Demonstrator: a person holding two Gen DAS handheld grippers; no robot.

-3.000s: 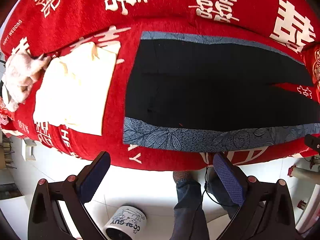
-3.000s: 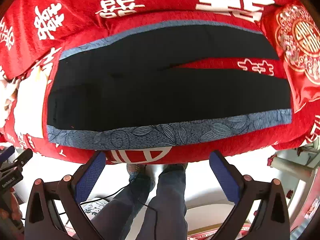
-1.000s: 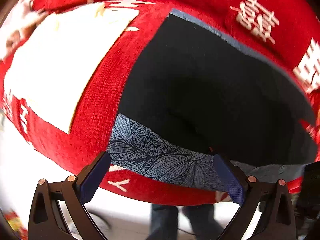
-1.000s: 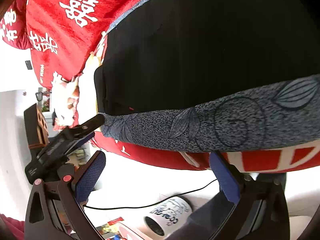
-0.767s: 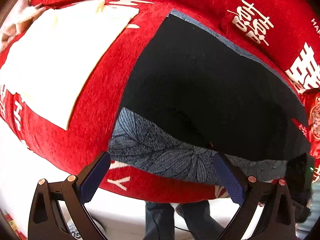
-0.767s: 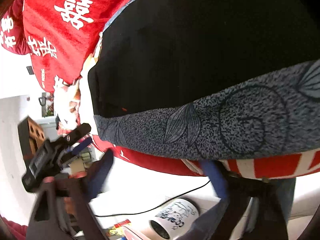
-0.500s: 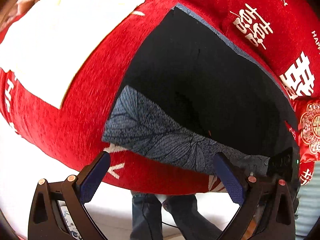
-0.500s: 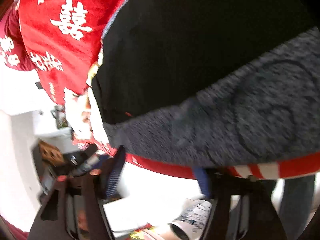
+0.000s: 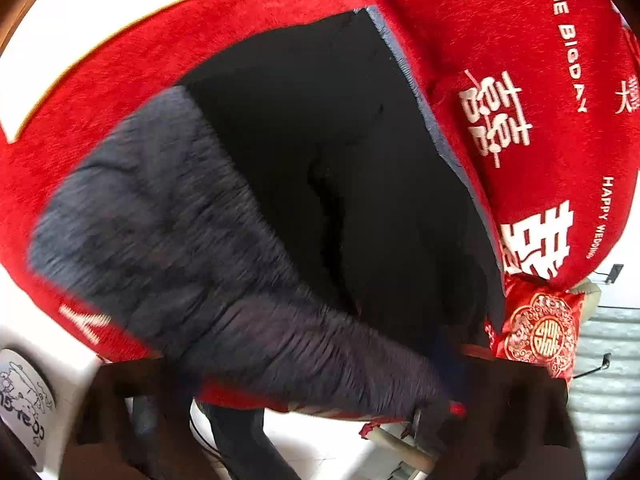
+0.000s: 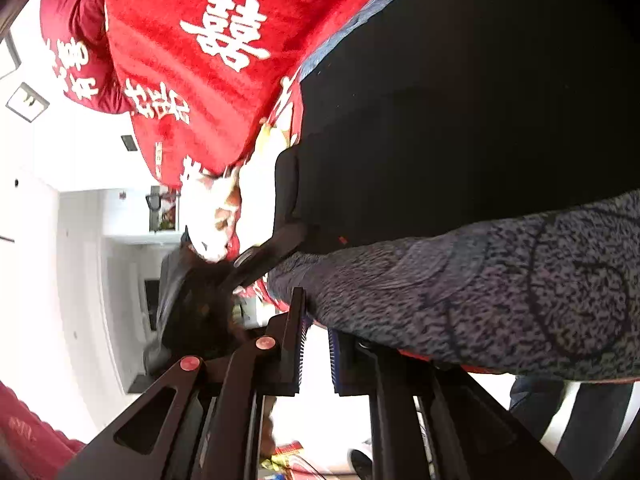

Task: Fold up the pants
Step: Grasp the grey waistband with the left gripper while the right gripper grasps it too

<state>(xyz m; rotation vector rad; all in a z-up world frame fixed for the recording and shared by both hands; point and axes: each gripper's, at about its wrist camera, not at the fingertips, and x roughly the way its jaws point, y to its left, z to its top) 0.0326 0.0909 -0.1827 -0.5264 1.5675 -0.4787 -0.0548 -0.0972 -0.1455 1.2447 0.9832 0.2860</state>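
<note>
Hanging over the bed's near edge, the pants' grey patterned band sits by the right gripper, fingers nearly closed on nothing. The left gripper is blurred; its grip can't be told.

Red plush cover with white double-happiness characters and lettering "THE BIGDAY", "HAPPY WEDDING" spreads over soft furniture. Red embroidered cushion at right end. Floor white, glossy. White printed bucket on floor, lower left (print blurred). White wall with switch plate. Daylight bright, even.
</note>
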